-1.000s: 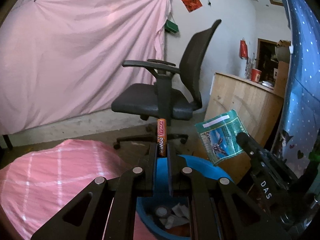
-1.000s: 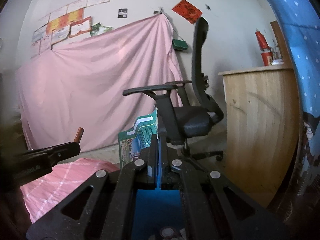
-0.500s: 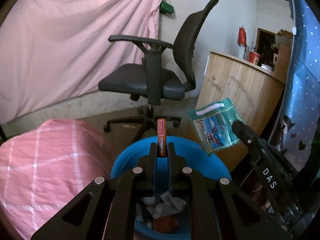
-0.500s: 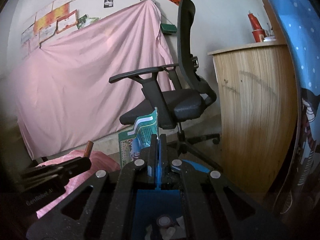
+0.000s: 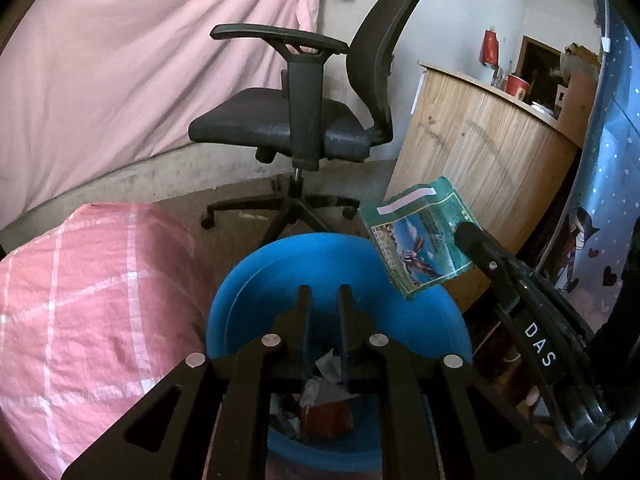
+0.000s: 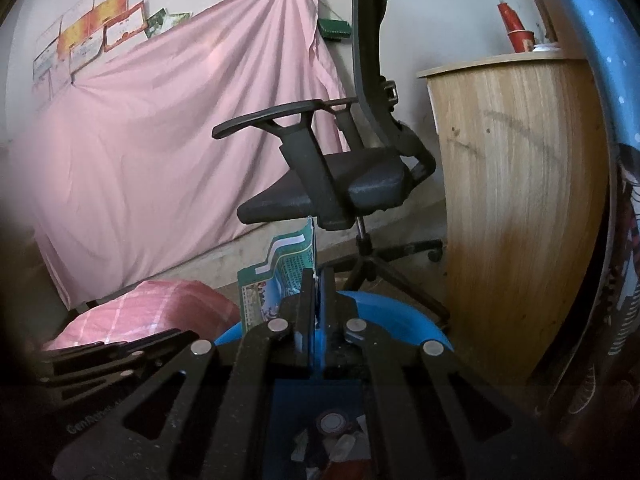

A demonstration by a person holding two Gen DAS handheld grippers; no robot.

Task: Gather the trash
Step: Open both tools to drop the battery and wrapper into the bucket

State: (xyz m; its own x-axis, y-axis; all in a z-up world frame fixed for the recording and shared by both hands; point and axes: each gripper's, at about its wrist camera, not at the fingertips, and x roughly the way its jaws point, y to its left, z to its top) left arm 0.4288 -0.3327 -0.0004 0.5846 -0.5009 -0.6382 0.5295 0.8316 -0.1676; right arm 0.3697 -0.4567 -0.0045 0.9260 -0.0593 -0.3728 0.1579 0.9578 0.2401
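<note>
At the left edge of the left wrist view lies a pink checked sack (image 5: 92, 304), just beside the blue trash bin (image 5: 280, 264), whose rim touches it or nearly so. The left gripper (image 5: 322, 300) hangs over the bin's mouth, tilted down into it, with crumpled paper and a reddish scrap (image 5: 326, 420) on the bin floor below. Its jaws are opening and nothing is between them; the gap shows only the blue wall.

Further right, the green snack wrapper (image 5: 420, 240) hangs over the bin's right rim, pinched at its near edge by the right gripper (image 6: 318, 284). The jaws there are parting slightly, yet in the right wrist view the wrapper's edge is caught between the pads. The wrapper stands on edge, its long axis running up and away from the jaws, its flat face turned left toward the other gripper. This gripper points only slightly downward, over the near side of the bin.

The wrapper sits above the rim more than the middle, so the release likely calls for a small shift left and a downward tilt first.

Behind the bin stand a black office chair (image 5: 304, 128) and, to the right, a wooden counter (image 5: 480, 152).
</note>
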